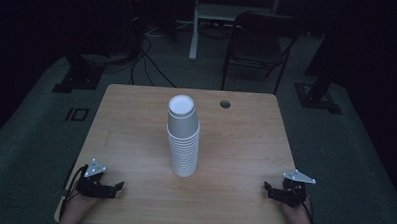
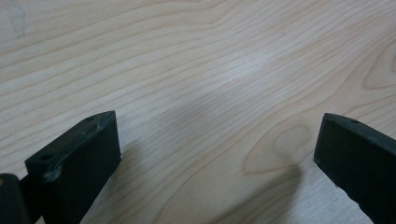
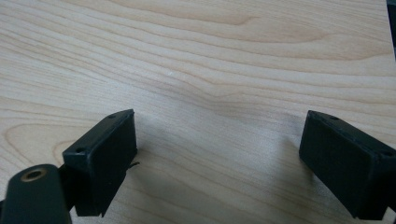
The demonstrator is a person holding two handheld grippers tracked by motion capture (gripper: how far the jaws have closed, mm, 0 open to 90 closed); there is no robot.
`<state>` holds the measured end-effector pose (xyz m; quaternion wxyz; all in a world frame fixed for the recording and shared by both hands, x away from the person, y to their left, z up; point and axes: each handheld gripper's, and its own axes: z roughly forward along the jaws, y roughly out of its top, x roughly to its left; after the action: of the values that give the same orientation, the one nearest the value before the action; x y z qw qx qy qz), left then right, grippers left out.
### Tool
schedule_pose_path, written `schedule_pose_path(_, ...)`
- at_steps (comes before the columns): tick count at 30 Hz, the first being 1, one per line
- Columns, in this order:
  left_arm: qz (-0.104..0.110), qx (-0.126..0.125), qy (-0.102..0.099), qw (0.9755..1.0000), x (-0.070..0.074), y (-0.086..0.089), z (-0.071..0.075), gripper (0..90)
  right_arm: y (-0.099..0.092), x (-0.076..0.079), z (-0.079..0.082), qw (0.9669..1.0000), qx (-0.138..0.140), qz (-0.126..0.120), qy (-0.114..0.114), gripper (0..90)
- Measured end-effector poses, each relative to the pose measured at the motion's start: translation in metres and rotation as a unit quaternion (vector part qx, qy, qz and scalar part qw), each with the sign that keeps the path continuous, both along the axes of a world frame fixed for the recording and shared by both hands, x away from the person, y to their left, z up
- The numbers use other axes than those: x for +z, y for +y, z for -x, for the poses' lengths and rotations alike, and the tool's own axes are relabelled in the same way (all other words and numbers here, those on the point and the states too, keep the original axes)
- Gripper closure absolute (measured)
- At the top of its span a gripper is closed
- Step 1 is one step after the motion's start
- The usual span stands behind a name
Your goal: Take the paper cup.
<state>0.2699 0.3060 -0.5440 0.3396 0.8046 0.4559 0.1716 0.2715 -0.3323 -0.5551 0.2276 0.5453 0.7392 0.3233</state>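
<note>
A tall stack of white paper cups (image 1: 183,139) stands upside down near the middle of the wooden table (image 1: 136,125). My left gripper (image 1: 115,188) rests at the table's front left corner, well away from the stack. Its jaws stand wide apart in the left gripper view (image 2: 217,154), with bare wood between them. At the front right corner lies my right gripper (image 1: 268,188), also far from the cups. In the right gripper view (image 3: 219,154) its jaws are spread wide over bare table, holding nothing.
A round cable hole (image 1: 225,104) is cut in the table's far right part. Behind the table stand a dark folding chair (image 1: 261,39) and a white desk leg (image 1: 194,27). Cables (image 1: 148,60) run over the dim carpet.
</note>
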Motion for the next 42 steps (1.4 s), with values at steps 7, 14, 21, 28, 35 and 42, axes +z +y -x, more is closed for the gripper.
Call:
schedule_pose_path(7,0.006,-0.012,-0.008,0.9999,0.007,-0.008,-0.003,0.9,0.000,0.000,0.000,1.0000,0.000,0.000,0.000,10.5)
schedule_pose_path(14,0.015,-0.022,-0.005,0.9996,0.010,-0.014,-0.006,0.9,0.000,0.000,0.000,1.0000,0.000,0.000,0.000,10.5)
schedule_pose_path(21,0.033,-0.034,-0.003,0.9989,0.017,-0.019,-0.008,0.9,0.000,0.000,0.000,1.0000,0.001,0.001,0.000,10.5)
schedule_pose_path(28,0.025,-0.053,-0.018,0.9981,0.031,-0.029,-0.010,0.9,0.000,0.000,0.000,1.0000,0.001,0.001,0.000,10.5)
schedule_pose_path(35,0.016,-0.067,-0.040,0.9968,0.049,-0.041,-0.011,0.9,0.000,0.000,0.000,1.0000,0.001,0.001,0.000,10.5)
schedule_pose_path(42,0.020,-0.087,-0.057,0.9943,0.064,-0.055,-0.011,1.0,0.000,0.000,0.000,1.0000,0.001,0.000,0.000,10.5)
